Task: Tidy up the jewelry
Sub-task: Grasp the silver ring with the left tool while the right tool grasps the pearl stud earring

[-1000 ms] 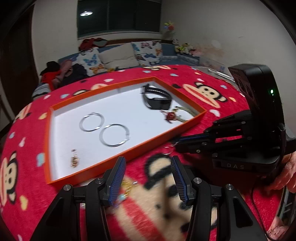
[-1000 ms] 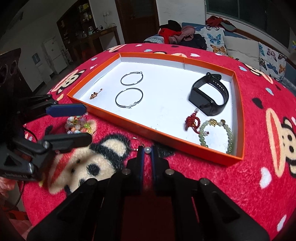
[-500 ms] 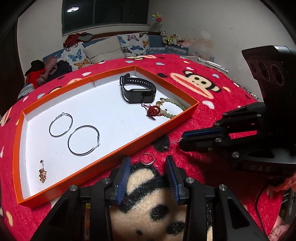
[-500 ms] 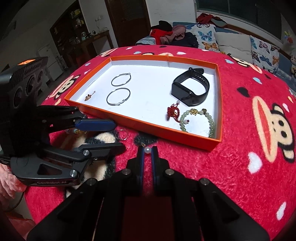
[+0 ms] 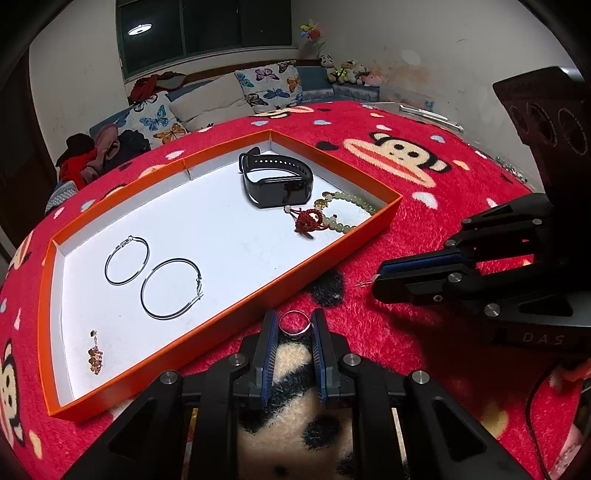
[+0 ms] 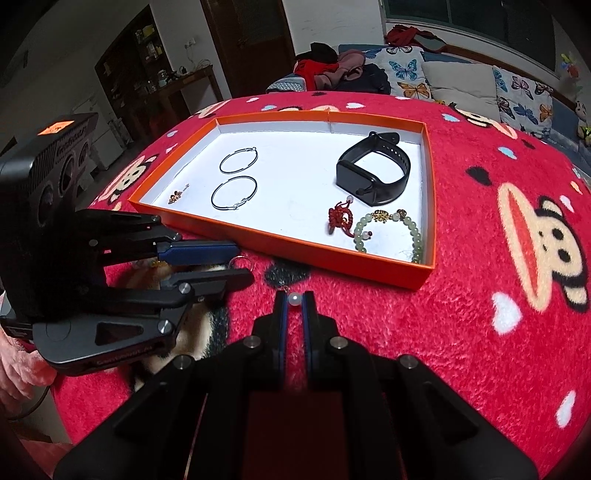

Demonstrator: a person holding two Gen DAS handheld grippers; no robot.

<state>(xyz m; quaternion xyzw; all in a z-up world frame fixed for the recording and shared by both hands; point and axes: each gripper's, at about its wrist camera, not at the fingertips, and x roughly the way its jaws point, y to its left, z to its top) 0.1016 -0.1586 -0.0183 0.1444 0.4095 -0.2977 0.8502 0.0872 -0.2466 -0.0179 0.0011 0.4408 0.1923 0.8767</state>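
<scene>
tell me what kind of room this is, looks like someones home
Most likely a home living room: a sofa with butterfly-print cushions runs under the window, clothes are heaped on it, and plush toys sit in the corner.

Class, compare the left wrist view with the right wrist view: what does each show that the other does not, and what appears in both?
Only the left wrist view shows the window and the soft toys behind the sofa. Only the right wrist view shows the dark door, the wooden side table, and the pearl pinched in the right hand-held gripper. Both show the orange tray holding the hoop earrings, black smartwatch and green bead bracelet, plus the ring between the fingers of the left hand-held gripper.
</scene>
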